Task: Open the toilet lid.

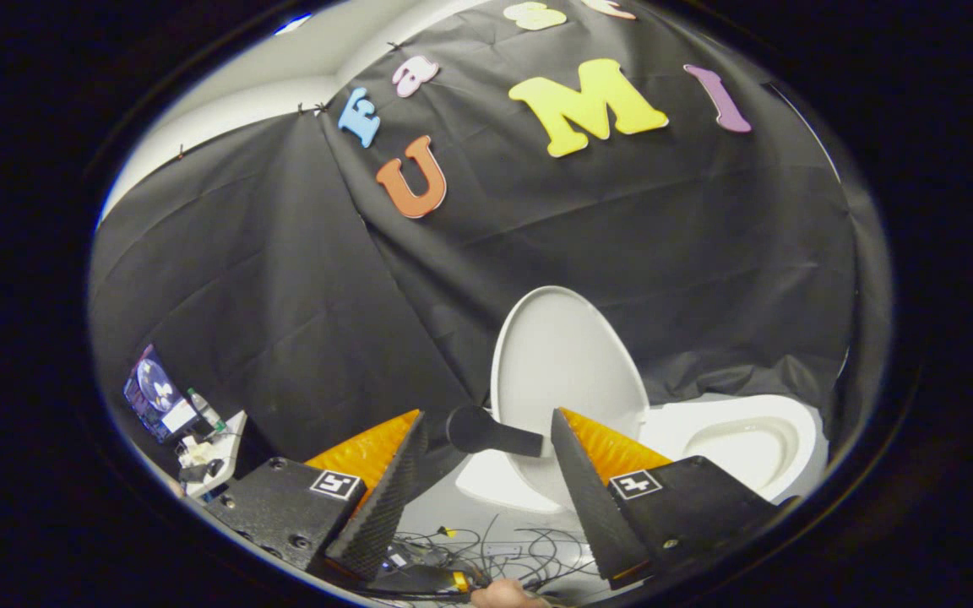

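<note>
**Inspector:** Ahead of the fingers, against the black cloth wall, the toilet lid (567, 363) stands raised, close to upright. The seat and bowl (740, 439) lie open beside it. State the tool's condition.

**Assistant:** The gripper (486, 452) has its fingers well apart, clamped on nothing. A black knob handle (486, 432) projects from the lid's edge into the gap between the fingers, and I see neither pad touching it.

**Inspector:** Handling assessment?

**Assistant:** By its look the lid is a thin, stiff plastic shell, smooth and likely slippery on its faces. I judge it light and pivoting at a hinge I cannot make out. The knob is the sound place to hold: it gives a grip the bare rim would not. The task itself appears done or nearly so, since the lid is already up.

**Inspector:** Edges and clearance?

**Assistant:** The lid's rounded top sits near the cloth, so little travel remains backward. Pushing further risks pressing it into the wall. Room is open toward the tool for drawing straight back. Below the fingers lie loose cables (486, 549) on the floor, and a hand (508, 594) shows at the bottom. A cluttered small shelf (212, 439) stands well off to one side, clear of any likely path.
</note>
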The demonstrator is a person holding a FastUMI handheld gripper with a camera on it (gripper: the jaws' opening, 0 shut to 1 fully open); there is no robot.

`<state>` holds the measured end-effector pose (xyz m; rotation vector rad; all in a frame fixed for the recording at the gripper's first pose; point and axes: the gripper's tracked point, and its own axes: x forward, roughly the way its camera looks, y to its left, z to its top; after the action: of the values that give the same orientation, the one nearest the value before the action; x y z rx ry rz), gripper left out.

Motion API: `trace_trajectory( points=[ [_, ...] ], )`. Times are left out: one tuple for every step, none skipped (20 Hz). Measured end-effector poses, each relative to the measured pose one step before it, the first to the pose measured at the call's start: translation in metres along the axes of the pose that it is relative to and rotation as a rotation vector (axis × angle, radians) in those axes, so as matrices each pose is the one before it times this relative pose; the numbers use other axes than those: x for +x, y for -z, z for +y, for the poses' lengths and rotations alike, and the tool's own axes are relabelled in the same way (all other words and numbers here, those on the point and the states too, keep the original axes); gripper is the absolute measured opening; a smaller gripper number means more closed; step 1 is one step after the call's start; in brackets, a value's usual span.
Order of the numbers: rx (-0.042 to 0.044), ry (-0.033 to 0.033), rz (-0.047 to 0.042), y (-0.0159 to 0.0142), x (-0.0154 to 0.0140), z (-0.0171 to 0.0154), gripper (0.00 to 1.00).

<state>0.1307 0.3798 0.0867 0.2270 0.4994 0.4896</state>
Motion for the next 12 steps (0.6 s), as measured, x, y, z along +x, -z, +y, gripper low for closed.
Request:
trace_trajectory(
  points=[
    [-0.02765,0.02675,-0.02328,-0.00236,-0.01016,-0.01245,0.93],
    [-0.02653,0.02363,-0.02513,-0.00080,-0.01055,-0.01241,0.94],
    [-0.02363,0.01921,-0.02110,0.00033,-0.01047,-0.01228,0.96],
    [-0.01543,0.01880,-0.01477,0.00102,-0.00957,-0.01154,0.98],
    [-0.01129,0.02367,-0.01069,0.00274,-0.00950,-0.01428,0.98],
    [-0.00712,0.04132,-0.00967,0.00279,-0.01004,-0.01842,0.98],
    [-0.00015,0.02432,-0.02067,-0.00116,-0.00851,-0.01780,0.98],
    [0.00493,0.01389,-0.01564,-0.00160,-0.00859,-0.01189,0.98],
    [0.00913,0.00890,-0.01300,0.00208,-0.00910,-0.01245,0.98],
    [0.00777,0.01329,-0.01278,0.00085,-0.00888,-0.01378,0.98],
    [0.00572,0.01373,-0.01483,0.00125,-0.00872,-0.01531,0.98],
    [0.00205,0.01394,-0.01478,0.00124,-0.00750,-0.01475,0.98]
  ],
)
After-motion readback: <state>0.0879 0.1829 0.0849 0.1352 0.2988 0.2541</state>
